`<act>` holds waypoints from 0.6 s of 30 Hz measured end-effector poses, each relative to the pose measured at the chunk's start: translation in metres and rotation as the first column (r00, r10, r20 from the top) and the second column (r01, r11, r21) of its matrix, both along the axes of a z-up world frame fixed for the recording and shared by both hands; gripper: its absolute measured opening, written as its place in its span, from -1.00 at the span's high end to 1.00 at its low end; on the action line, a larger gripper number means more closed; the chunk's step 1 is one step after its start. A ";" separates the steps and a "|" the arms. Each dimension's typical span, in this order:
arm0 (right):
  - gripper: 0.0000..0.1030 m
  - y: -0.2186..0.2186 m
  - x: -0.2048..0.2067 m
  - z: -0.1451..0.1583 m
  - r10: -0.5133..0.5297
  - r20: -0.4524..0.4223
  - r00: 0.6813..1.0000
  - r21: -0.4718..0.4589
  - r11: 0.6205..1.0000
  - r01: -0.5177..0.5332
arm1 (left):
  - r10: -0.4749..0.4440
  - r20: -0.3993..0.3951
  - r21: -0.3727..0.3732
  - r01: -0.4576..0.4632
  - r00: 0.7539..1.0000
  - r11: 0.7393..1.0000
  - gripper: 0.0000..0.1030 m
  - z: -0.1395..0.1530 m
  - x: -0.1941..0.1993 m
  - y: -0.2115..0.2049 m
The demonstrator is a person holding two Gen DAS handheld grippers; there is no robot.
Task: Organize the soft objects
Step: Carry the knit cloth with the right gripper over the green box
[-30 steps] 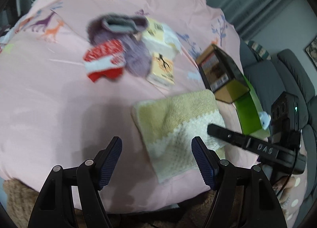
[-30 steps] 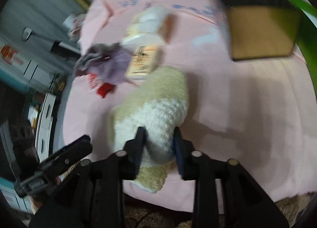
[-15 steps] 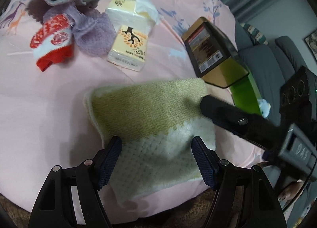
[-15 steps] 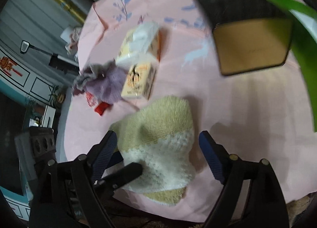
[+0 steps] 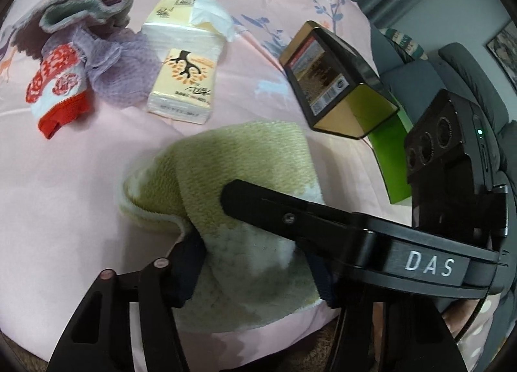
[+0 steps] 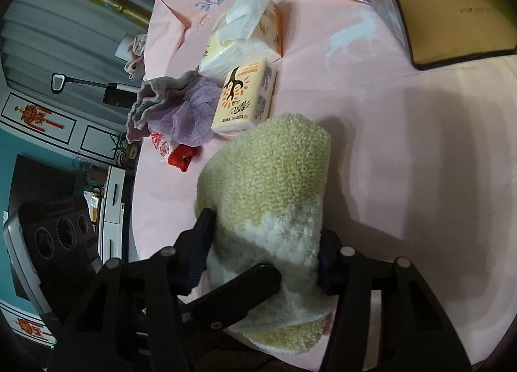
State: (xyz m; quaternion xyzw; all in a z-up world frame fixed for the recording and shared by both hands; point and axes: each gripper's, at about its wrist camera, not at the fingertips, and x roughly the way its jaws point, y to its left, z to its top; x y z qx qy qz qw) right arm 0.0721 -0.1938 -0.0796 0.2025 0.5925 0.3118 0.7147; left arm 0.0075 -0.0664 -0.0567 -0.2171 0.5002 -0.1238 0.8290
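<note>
Towel (image 5: 245, 165) gripped at its near end by both grippers, on the pink cloth (image 5: 64, 178).

The yellow-and-white towel bulges upward near the cloth's front edge. Left gripper (image 5: 255, 267) and right gripper (image 6: 263, 254) have just been closing, and each now pinches the towel's white end between half-closed pads. Beyond the towel lie a tissue pack (image 5: 185, 81) and, left of it, a purple knit (image 5: 119, 75) and a red-and-white sock (image 5: 58, 87). A dark box (image 5: 336, 78) stands to the towel's right.
</note>
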 end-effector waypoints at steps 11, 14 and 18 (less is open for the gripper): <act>0.03 -0.009 -0.012 0.039 -0.007 0.073 0.997 0.094 0.996 0.001 | -0.041 0.134 0.062 0.032 0.990 0.998 0.07 0.045 -0.014 -0.014; 0.04 -0.013 -0.018 0.058 -0.023 0.123 0.992 0.103 0.995 0.010 | -0.052 0.179 0.075 0.039 0.983 0.996 0.08 0.059 -0.018 -0.018; 0.05 -0.019 -0.024 0.077 -0.043 0.176 0.983 0.118 0.993 0.023 | -0.067 0.231 0.095 0.046 0.971 0.994 0.09 0.078 -0.024 -0.024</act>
